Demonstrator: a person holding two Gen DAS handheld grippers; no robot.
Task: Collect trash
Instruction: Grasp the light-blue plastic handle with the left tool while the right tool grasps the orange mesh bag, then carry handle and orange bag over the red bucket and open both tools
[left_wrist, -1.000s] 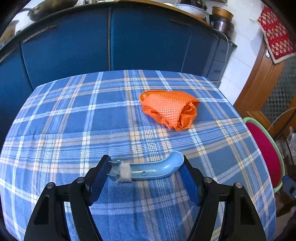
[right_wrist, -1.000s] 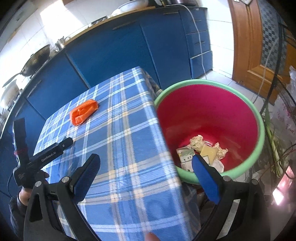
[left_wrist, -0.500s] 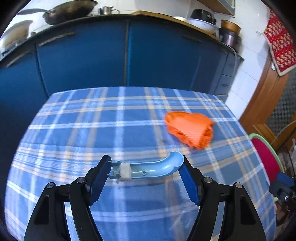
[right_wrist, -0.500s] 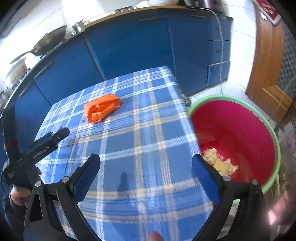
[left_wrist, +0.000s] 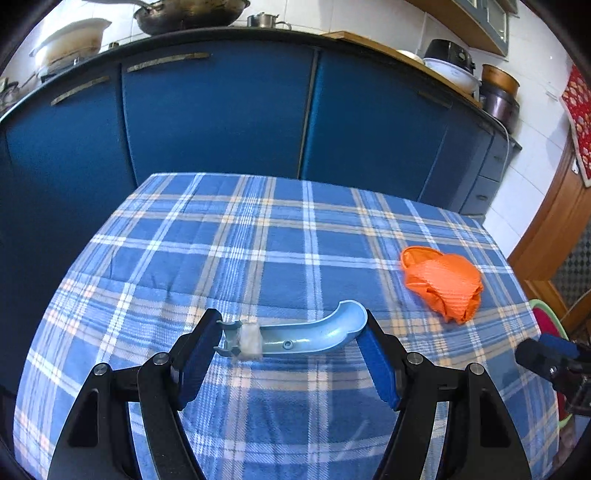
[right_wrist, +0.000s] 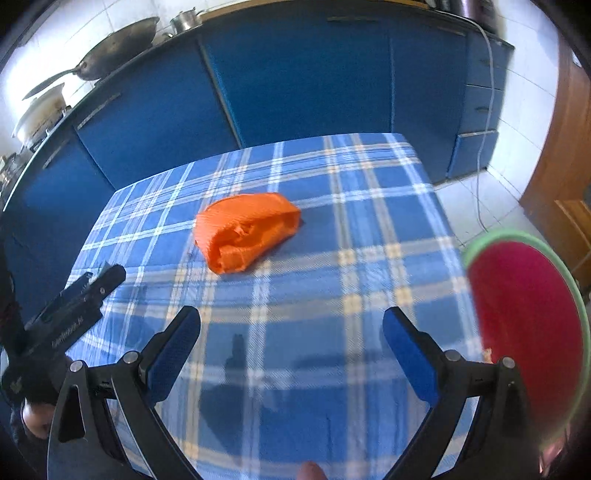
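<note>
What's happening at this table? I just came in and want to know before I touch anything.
A person is clearing trash with two handheld grippers. The left gripper is clamped on a curved light-blue plastic piece, held above the plaid tablecloth. The right gripper is open and empty. A crumpled orange net bag lies on the table, and a red bin with a green rim stands beside it.

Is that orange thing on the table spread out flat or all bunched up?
Bunched up. The orange mesh bag lies crumpled in a folded lump on the checked tablecloth, with no hand-held gripper touching it.
</note>
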